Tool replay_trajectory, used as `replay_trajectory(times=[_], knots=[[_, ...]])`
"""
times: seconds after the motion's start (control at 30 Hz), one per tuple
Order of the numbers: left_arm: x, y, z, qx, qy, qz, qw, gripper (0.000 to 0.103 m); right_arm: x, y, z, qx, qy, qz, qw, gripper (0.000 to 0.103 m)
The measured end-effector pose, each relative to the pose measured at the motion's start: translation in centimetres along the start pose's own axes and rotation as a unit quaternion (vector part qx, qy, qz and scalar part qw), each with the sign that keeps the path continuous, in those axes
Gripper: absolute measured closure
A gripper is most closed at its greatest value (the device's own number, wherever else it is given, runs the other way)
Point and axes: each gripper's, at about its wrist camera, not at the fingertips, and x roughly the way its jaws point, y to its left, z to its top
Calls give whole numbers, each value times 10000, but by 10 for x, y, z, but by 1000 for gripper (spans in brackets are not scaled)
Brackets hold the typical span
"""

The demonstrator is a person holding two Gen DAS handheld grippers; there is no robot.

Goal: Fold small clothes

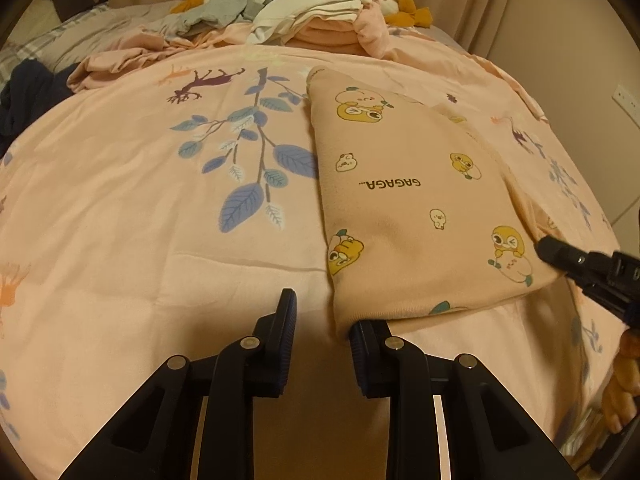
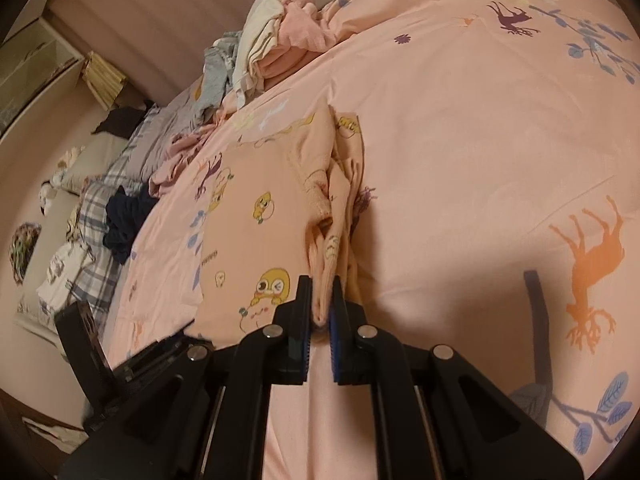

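Note:
A peach sweatshirt printed with yellow cartoon ducks and "GAGAGA..." lies folded on the pink bed cover. My left gripper sits at its near left corner. Its jaws stand apart with only bed cover showing between them, and the cloth's corner rests against the right fingertip. My right gripper is shut on the garment's near right edge. In the right wrist view the right gripper pinches a bunched fold of the sweatshirt, which runs away from the pads.
A pile of loose clothes in white, grey, pink and mustard lies at the far end of the bed. A dark navy garment sits at the left edge near plaid pillows. A hand shows at the right.

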Motion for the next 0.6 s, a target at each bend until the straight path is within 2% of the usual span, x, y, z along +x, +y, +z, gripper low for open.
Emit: replay_trajectory(times=[0.13,0.27,0.37,0.5,0.53,0.6], knots=[[-4,-1,-3,111,33,12,9999,75,10,2,-7,-126,254,-312,9991,95],[-10,-8,-6,346,76,225,9991,75,15,1,-9,-96,330,-507,9981,95],[-13,-9,-6,438,80,277,9986,75,18,8,-10,-290,446,-818,9952,95],[-22,-2,-4,183,204,40,9996,75,16,12,-5,-241,665,-1165,9907,95],[-25,-3,-4,149,208,-63,9997,75,14,12,-2,-107,748,-1219,9897,89],[-37,-10,-4,204,125,-477,9986,75,3,17,5,-93,671,-1298,9892,89]])
